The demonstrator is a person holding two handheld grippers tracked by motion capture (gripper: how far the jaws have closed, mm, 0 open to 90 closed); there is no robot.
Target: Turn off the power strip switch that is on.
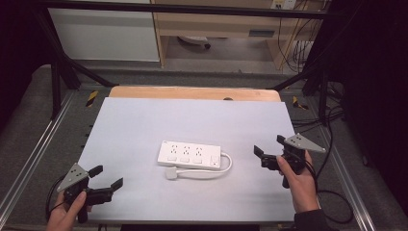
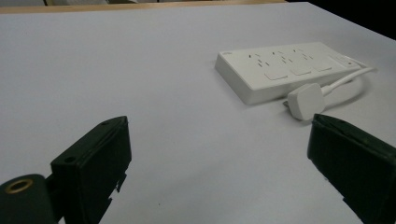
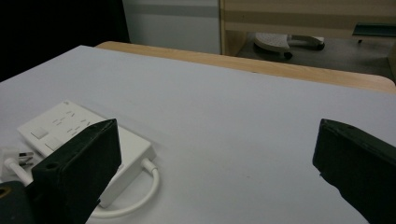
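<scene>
Left claw (image 1: 106,177): lower left of the high view, held in my left hand (image 1: 67,211); I see its jaws spread wide with nothing between them, pointing toward frame centre.
Right claw (image 1: 269,150): right of centre in the high view, held in my right hand (image 1: 299,180); jaws also wide apart and empty, pointing left toward the power strip.
Power strip (image 1: 190,154): white, lying flat at the middle of the surface (image 1: 144,120), between the two claws and touching neither.
Plug (image 1: 172,173): white, lying just below the strip's left end; its cord (image 1: 226,166) loops out from the strip's right end and back along the lower side.
Cut off: in the right claw view the strip (image 3: 70,130) is partly behind the left-hand jaw, and the plug (image 3: 16,156) is clipped by the left frame edge; in the left claw view the right-hand jaw crosses the frame's lower right corner just below the plug (image 2: 306,100).
Hard to make out: the strip's small markings and the switch at its right end, too small for me to read.
Edges: a wooden lip (image 1: 192,93) shows past the surface's far edge; metal rails run along both sides.
Open room: I see bare surface all round the strip, widest in the upper half of the high view.
</scene>
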